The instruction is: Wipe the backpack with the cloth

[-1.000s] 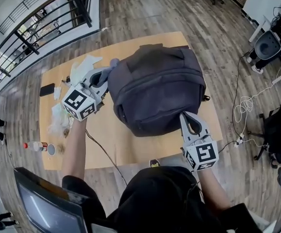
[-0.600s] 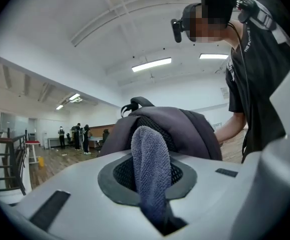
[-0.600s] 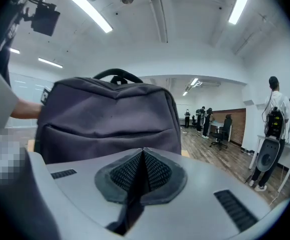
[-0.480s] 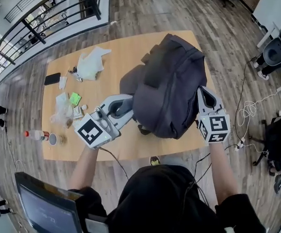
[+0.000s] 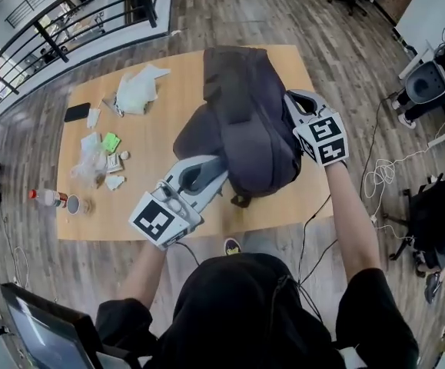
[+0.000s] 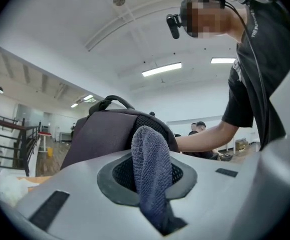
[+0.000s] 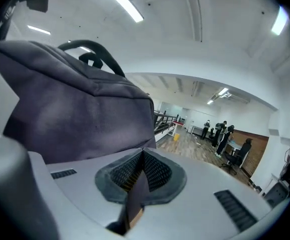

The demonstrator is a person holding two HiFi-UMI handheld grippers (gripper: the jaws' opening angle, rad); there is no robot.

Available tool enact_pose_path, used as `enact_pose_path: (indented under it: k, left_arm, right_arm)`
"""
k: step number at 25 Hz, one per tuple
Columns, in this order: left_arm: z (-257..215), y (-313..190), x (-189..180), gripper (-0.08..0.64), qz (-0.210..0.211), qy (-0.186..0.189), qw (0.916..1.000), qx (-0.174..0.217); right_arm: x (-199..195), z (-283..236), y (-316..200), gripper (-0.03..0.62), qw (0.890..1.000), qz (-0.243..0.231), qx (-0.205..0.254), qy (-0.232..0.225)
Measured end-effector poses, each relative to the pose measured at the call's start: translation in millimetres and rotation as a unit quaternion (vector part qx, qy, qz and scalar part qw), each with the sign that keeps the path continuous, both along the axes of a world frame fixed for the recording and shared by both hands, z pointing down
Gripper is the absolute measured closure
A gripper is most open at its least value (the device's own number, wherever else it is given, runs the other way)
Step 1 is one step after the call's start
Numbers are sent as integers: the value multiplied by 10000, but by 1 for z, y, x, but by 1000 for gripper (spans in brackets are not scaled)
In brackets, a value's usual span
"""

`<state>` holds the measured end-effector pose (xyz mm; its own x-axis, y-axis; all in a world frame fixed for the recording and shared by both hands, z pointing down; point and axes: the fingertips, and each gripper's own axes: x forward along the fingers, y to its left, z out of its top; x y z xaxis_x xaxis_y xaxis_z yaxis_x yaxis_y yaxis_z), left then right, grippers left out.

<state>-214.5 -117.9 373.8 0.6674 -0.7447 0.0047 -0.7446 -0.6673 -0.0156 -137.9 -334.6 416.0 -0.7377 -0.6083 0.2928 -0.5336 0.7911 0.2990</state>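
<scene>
The dark grey backpack stands on the wooden table, its narrow side towards me. My left gripper is at the pack's near-left flank, shut on a blue-grey cloth that sticks up between its pads. In the left gripper view the backpack rises just behind the cloth. My right gripper is at the pack's right side, shut on a thin dark strip of the backpack. I cannot tell whether the cloth touches the pack.
Left of the pack lie a crumpled white bag, a black phone, a green scrap and clear wrapping. A bottle and a cup stand at the left edge. Cables trail on the floor at right.
The backpack has turned anticlockwise on the table. My right gripper swung away from me with it along the right side. My left gripper came from the far left round to the near side.
</scene>
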Motion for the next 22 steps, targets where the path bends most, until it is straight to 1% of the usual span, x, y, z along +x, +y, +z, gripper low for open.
enact_pose_path:
  k: [3, 4, 6, 9, 10, 11, 12, 14, 18, 20, 22]
  left_arm:
    - [-13, 19, 3, 494, -207, 145, 9997, -35]
    - [-18, 24, 6, 494, -284, 193, 9994, -50]
    - [-28, 31, 9, 494, -448, 374, 9983, -88]
    - [-52, 44, 11, 492, -559, 936, 9940, -25]
    - [-61, 44, 11, 492, -648, 1077, 9921, -17]
    - [-70, 41, 11, 494, -778, 1126, 9906, -16]
    - [-78, 35, 11, 492, -931, 1088, 9897, -14]
    - [-93, 19, 13, 493, -1256, 861, 9883, 0]
    - [-128, -19, 15, 492, -1770, 297, 9833, 292]
    - [-132, -41, 20, 492, -1934, -21, 9810, 149]
    - [-128, -50, 28, 492, -2134, -286, 9765, 18]
  right_arm:
    - [18, -6, 37, 583, 9988, 26, -350, -344]
    - [23, -7, 50, 583, 9983, 49, -387, -427]
    - [33, -10, 74, 583, 9983, 151, -301, -470]
    - [47, -9, 107, 583, 9987, 239, -192, -407]
    - [51, -7, 116, 583, 9988, 243, -182, -381]
    - [54, -6, 123, 583, 9989, 248, -176, -368]
    - [57, -4, 128, 583, 9989, 251, -163, -360]
    - [58, -3, 136, 583, 9992, 239, -98, -307]
    - [58, -2, 148, 583, 9998, 112, -11, -180]
    - [60, -6, 154, 583, 9998, -82, -6, -158]
    - [65, -7, 165, 583, 9993, -347, -40, -143]
